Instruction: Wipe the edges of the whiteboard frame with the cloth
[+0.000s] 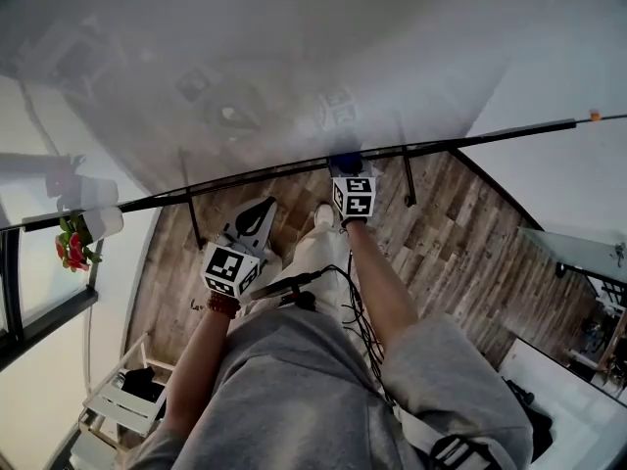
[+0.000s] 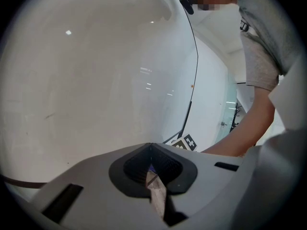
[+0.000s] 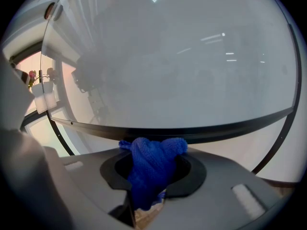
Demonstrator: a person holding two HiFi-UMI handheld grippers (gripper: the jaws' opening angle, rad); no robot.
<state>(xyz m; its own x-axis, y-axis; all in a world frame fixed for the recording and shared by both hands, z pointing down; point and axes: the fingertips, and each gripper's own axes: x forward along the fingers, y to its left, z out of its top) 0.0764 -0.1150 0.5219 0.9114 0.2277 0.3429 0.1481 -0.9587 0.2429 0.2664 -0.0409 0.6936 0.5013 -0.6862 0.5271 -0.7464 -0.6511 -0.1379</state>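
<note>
Cloth (image 3: pixel 152 159): I read deep blue, ribbed knit weave. Frame (image 3: pixel 201 131): black, thin band. Whiteboard (image 3: pixel 182 66): pale grey-white, glossy, faint bright streaks on it. Right gripper (image 3: pixel 153 176): light grey shell, black ridged pads. Left gripper (image 2: pixel 151 163): same grey shell, same black ridging. Marker cube (image 1: pixel 354 197): white faces, black square patterns. Floor (image 1: pixel 451 243): brown wood planks, light and dark boards mixed. Shirt (image 1: pixel 294 399): plain grey. Flowers (image 1: pixel 71 249): red with green on my left side.
</note>
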